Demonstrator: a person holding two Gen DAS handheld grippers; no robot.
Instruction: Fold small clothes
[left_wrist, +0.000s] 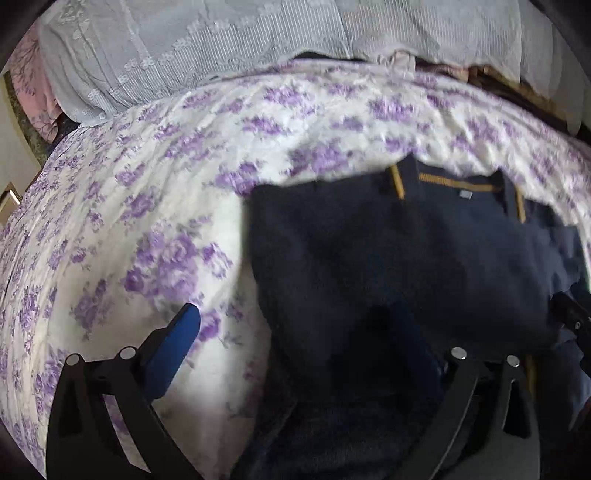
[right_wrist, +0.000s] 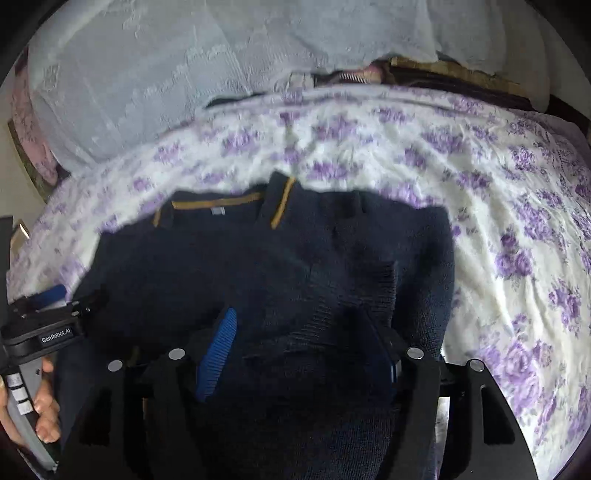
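Note:
A small dark navy knit sweater (left_wrist: 388, 251) with mustard trim at the collar lies on a bed; it also shows in the right wrist view (right_wrist: 258, 258). My left gripper (left_wrist: 291, 343) is open at the sweater's left edge: its left blue finger (left_wrist: 173, 350) is over the bedspread and its right finger over the dark knit. My right gripper (right_wrist: 299, 350) is open low over the sweater's lower part, with its blue fingers (right_wrist: 218, 354) on either side of a raised fold. The left gripper (right_wrist: 44, 325) and the hand that holds it show at the left.
The bed is covered with a white bedspread (left_wrist: 155, 206) with purple flowers (right_wrist: 509, 229). Pale lace-covered pillows (left_wrist: 192, 48) lie along the far side (right_wrist: 166, 62). The bed's left edge and a wall are at the far left.

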